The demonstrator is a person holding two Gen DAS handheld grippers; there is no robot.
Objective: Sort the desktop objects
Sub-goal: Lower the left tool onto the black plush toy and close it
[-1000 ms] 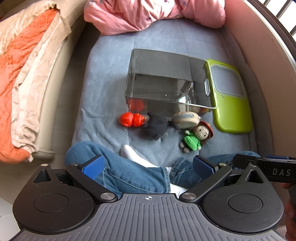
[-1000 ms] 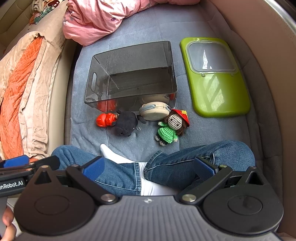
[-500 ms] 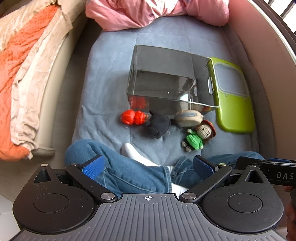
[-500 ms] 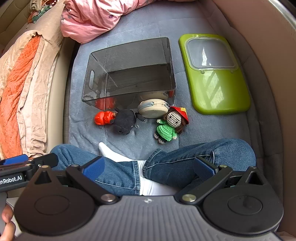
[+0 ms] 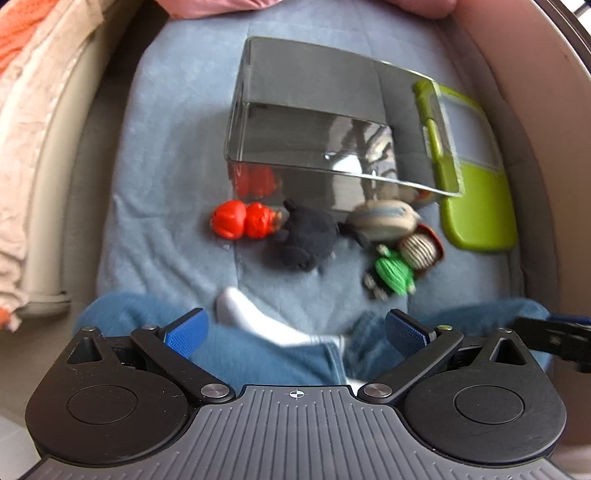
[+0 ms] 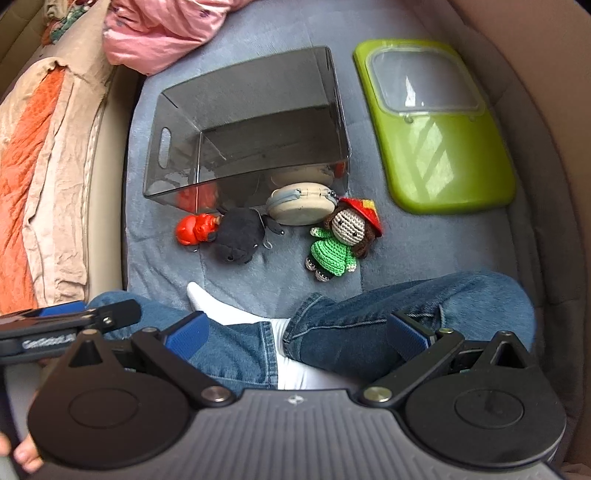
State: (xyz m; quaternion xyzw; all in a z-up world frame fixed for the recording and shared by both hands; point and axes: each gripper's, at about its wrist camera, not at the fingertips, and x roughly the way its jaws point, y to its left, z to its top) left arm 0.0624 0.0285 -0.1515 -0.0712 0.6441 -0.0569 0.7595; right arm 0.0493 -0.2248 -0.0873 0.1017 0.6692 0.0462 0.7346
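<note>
The left gripper (image 5: 293,330) hangs over the person's crossed legs (image 6: 369,325) with its blue, cross-hatched pads (image 5: 186,332) spread wide and nothing between them. The right gripper (image 6: 297,332) is likewise wide apart and holds nothing. In the right view the left tool's arm pokes in at the lower left, with pale lettering on it too smeared to read for sure.

Ahead of both grippers, past the jeans and a white sock (image 6: 218,302), four toys lie in a row on the blue-grey padded mat (image 6: 406,243): a glossy red figure (image 6: 192,228) to the left, touching a dark grey plush (image 6: 238,238); then a round, flat beige pouch (image 6: 301,207) with a zip around its edge; and a crocheted doll (image 6: 338,243) in a green dress and red hat to the right.

Just beyond them stands a smoky, clear plastic bin (image 6: 251,92) with a slot handle, its near wall mirroring the toys. To the right of it lies a lime-green lid (image 6: 443,162) with a clear window.

Farther left are orange and beige bedding (image 6: 40,166); ahead, a pink blanket (image 6: 162,33). A tan padded wall (image 6: 546,92) curves along the right.
</note>
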